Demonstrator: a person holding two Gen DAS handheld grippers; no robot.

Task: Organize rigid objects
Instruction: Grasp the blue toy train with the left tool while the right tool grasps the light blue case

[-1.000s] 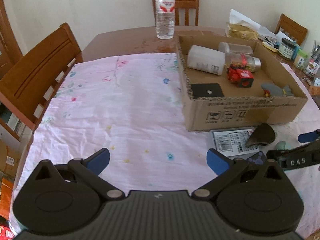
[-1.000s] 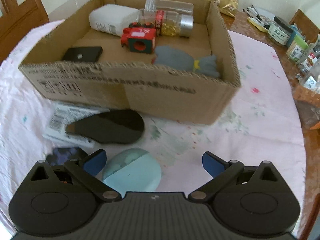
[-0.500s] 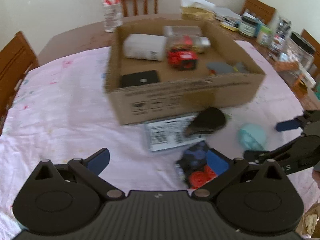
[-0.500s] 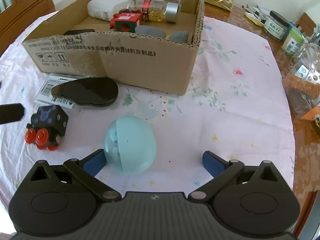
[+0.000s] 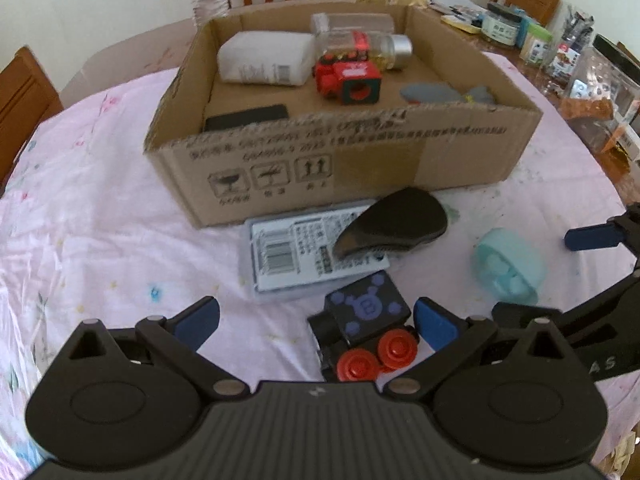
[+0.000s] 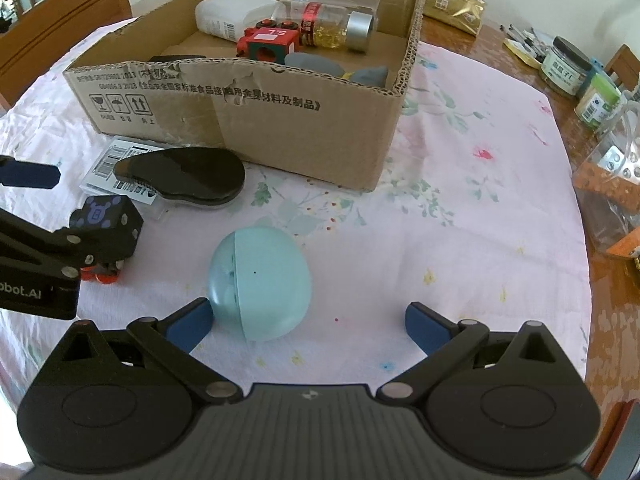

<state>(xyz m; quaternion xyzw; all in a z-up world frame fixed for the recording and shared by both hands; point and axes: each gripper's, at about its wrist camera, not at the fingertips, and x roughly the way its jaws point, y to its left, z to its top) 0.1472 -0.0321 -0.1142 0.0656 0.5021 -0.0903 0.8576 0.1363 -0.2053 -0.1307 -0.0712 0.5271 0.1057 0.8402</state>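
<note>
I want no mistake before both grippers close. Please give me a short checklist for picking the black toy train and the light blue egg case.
1. Left gripper open: ok.
2. Black toy train between its fingers: ok, though close to the right finger.
3. Right gripper open: ok.
4. Light blue egg case centred: not ok, it sits against the left finger.
5. Free space in cardboard box: ok.
6. Grippers clear of each other: cannot tell.
</note>
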